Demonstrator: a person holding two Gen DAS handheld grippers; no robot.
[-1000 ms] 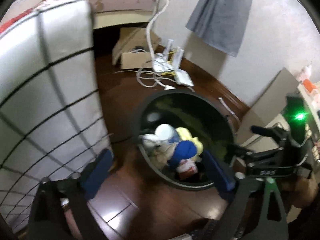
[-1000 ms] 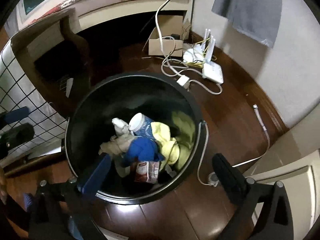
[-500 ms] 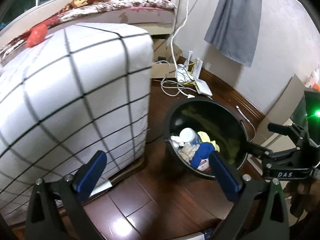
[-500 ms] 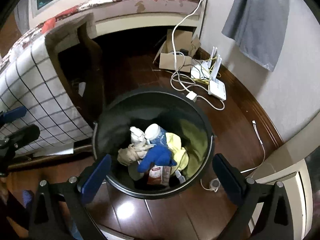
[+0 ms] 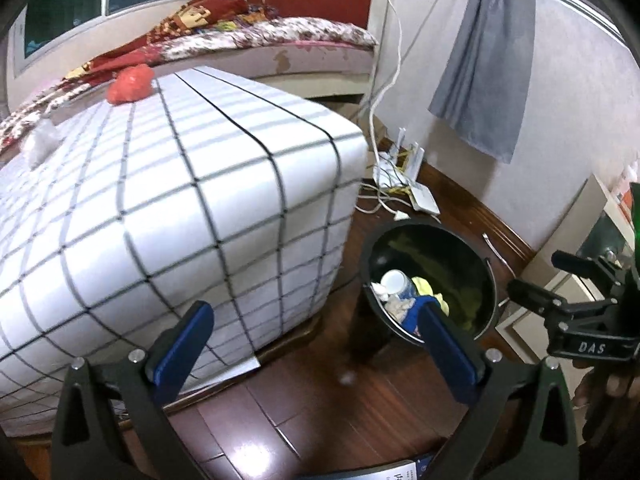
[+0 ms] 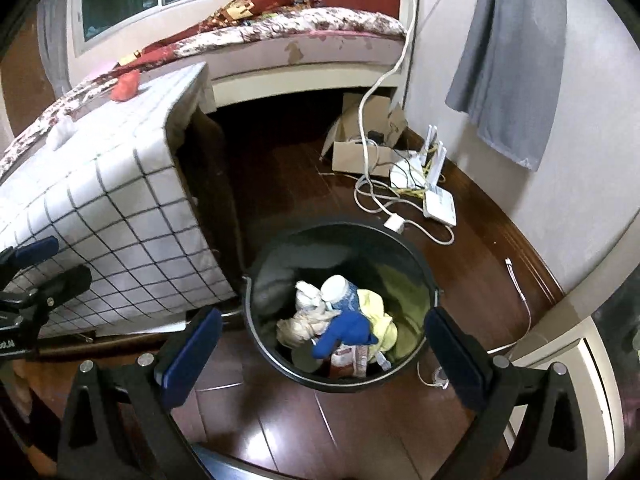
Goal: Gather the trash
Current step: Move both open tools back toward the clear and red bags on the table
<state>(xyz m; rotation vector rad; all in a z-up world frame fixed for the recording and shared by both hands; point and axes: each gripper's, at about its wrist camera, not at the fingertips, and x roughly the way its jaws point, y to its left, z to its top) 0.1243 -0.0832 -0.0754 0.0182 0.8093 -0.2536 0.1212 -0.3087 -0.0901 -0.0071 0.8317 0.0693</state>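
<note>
Both grippers wide open, empty: left gripper (image 5: 316, 354), right gripper (image 6: 322, 354). Red wad (image 5: 130, 83) on checked cover (image 5: 192, 184), far fwd-left of left gripper; nearer left. Bin (image 6: 400, 376) just below right.

1. The left wrist view looks forward and down along its blue fingers (image 5: 182, 350), from the left of the black bin (image 5: 490, 280), very near the checked cloth (image 5: 168, 216).
2. The right wrist view looks steeply down, from above and near the bin (image 6: 256, 292).
3. Both views share the bin, the checked cloth (image 6: 108, 216), the white router (image 5: 424, 200) (image 6: 440, 208), the bed (image 5: 280, 36) (image 6: 304, 28) and the wooden floor (image 5: 320, 408) (image 6: 340, 432).
</note>
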